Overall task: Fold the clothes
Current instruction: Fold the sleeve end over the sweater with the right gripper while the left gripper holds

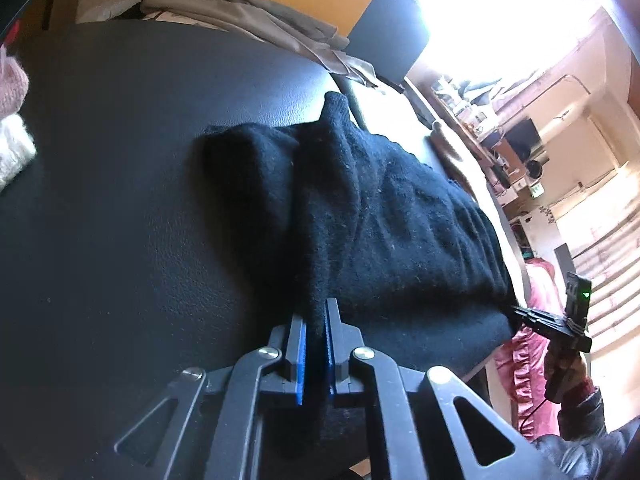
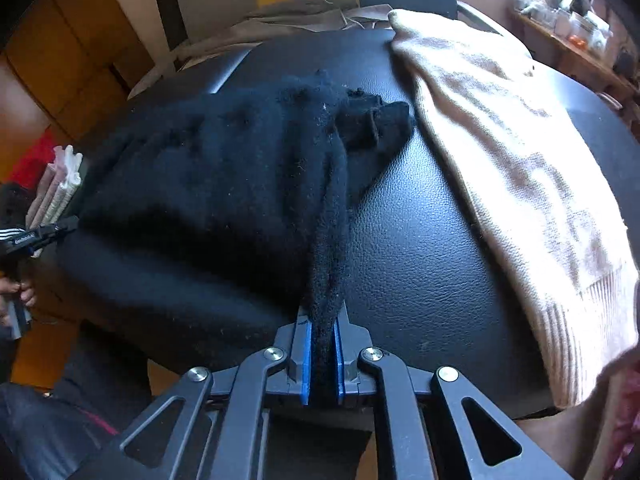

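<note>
Black sweater (image 1: pixel 372 216) pinched at both ends on the black counter (image 1: pixel 120 208).

Left gripper (image 1: pixel 316 322) clamped tight on a fold of the sweater, blue fingers (image 1: pixel 299 354) pressed onto the cloth. Right gripper (image 2: pixel 322 338) clamped on another bunched edge the same way. Sweater spread out ahead of both grippers, lying on the counter. Cream sweater (image 2: pixel 520 184) off to the right of the right fingers (image 2: pixel 306 360), near but apart.

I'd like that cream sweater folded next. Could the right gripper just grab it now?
Probably not yet: the right gripper is shut on the black sweater. The cream sweater lies beside it, with nothing lying between.
</note>
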The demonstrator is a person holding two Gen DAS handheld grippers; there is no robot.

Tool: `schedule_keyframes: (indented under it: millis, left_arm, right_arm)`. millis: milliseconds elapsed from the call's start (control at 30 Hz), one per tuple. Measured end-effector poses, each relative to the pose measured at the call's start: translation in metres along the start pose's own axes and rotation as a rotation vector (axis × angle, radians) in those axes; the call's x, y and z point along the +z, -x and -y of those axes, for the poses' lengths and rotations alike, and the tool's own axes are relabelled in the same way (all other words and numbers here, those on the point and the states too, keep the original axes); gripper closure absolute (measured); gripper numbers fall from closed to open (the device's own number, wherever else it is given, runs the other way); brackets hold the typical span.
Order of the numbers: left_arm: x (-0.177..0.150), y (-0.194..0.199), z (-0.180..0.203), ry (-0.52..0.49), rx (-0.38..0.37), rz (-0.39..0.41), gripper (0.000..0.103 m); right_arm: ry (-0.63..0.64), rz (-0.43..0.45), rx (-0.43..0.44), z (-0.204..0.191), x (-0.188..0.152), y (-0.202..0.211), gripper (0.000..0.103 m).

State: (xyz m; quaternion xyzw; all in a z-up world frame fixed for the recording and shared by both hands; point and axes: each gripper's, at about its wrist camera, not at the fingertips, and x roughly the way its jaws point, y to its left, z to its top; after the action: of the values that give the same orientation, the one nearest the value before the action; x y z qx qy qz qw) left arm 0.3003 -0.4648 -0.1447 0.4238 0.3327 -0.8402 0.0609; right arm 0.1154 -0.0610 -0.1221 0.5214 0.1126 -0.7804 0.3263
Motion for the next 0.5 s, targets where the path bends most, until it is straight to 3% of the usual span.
schedule_keyframes:
  millis: [200, 300, 400, 500]
  left_arm:
    - [-0.001, 0.005, 0.005, -0.006, 0.038, 0.026, 0.090]
    - [0.002, 0.012, 0.006, -0.005, 0.045, 0.058, 0.090]
    - [0.004, 0.020, 0.007, -0.005, 0.051, 0.091, 0.089]
    - [0.006, 0.027, 0.009, -0.004, 0.057, 0.123, 0.086]
  right_arm:
    - [0.059, 0.030, -0.077, -0.015, 0.001, 0.005, 0.086]
    - [0.071, 0.024, -0.088, -0.017, -0.004, 0.008, 0.075]
    - [0.009, 0.047, -0.023, -0.004, -0.007, 0.022, 0.074]
    - [-0.080, 0.132, 0.038, 0.016, -0.004, 0.036, 0.074]
